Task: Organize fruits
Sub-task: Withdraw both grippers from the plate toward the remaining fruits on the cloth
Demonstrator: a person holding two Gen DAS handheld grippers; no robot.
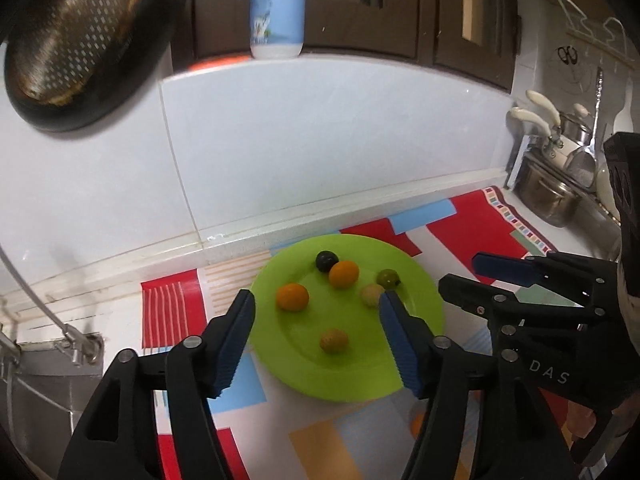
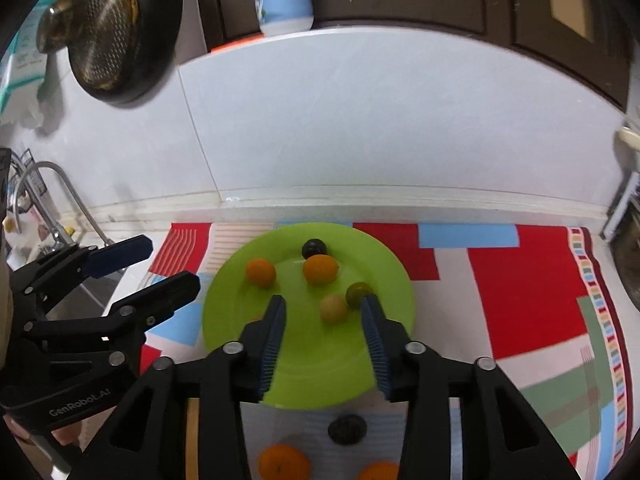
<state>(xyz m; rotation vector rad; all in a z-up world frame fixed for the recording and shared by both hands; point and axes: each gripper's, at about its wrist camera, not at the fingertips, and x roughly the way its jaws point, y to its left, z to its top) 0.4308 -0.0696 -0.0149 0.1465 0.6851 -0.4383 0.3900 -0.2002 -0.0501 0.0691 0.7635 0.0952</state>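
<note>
Nearest me, 2 oranges (image 2: 283, 462) and a dark round fruit (image 2: 347, 430) lay on the patterned mat (image 2: 528, 300), just short of the green plate (image 2: 320, 380), off its rim.

The right gripper (image 2: 324, 308) hung over the near part of the plate, its fingers (image 2: 274, 332) a little apart and holding nothing. The left gripper (image 1: 316, 304) hung beside it over the same plate, its fingers (image 1: 236, 336) spread wider, also empty; the fruit seen between them lay on the plate below, untouched.

On the plate sat 6 small fruits. Closest was a speckled orange one (image 1: 333, 340) on its own. Farther in lay an orange fruit (image 1: 292, 297) to the left and a pale yellowish fruit (image 1: 372, 294) touching or just beside a green one (image 1: 388, 278). Behind those another orange fruit (image 1: 343, 274) rested against a dark plum-like fruit (image 1: 327, 261) near the far rim.

Beyond the mat the tabletop (image 1: 120, 300) met a white tiled wall (image 1: 320, 140). A dark pan with a perforated metal strainer (image 1: 76, 36) hung at upper left, a blue and white bottle (image 1: 278, 8) stood on the ledge above, and pots (image 1: 548, 196) sat to the right.
</note>
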